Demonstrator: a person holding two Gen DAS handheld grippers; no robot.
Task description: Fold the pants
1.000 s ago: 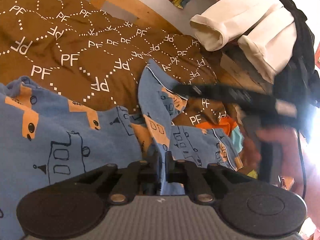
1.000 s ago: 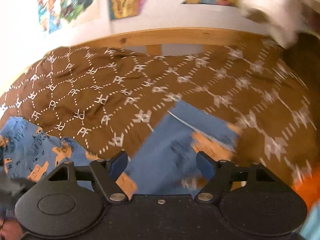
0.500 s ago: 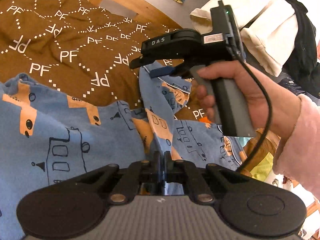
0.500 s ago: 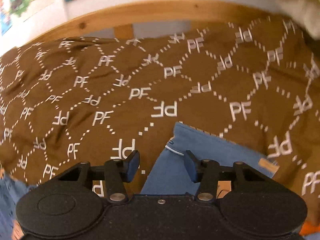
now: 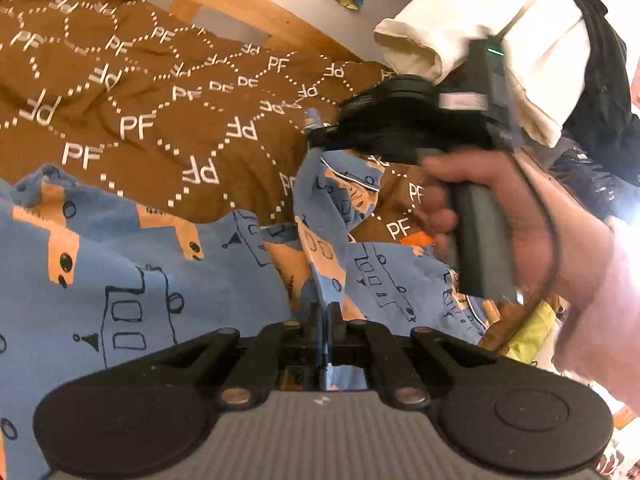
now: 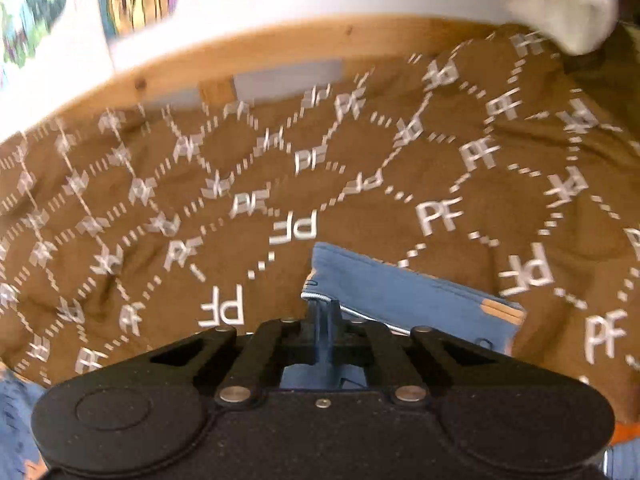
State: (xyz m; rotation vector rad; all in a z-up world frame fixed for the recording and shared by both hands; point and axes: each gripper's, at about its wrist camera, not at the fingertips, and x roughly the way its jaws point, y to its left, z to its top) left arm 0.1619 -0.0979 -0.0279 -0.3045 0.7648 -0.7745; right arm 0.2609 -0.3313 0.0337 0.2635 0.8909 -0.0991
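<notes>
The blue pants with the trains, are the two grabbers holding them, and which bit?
Yes. The left gripper pinches a raised fold of the pants; the right gripper is shut on the hem corner of one leg.

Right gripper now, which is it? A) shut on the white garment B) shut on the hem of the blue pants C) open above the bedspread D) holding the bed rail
B: the right gripper has just closed and pinches the hem of the blue pants.
</notes>
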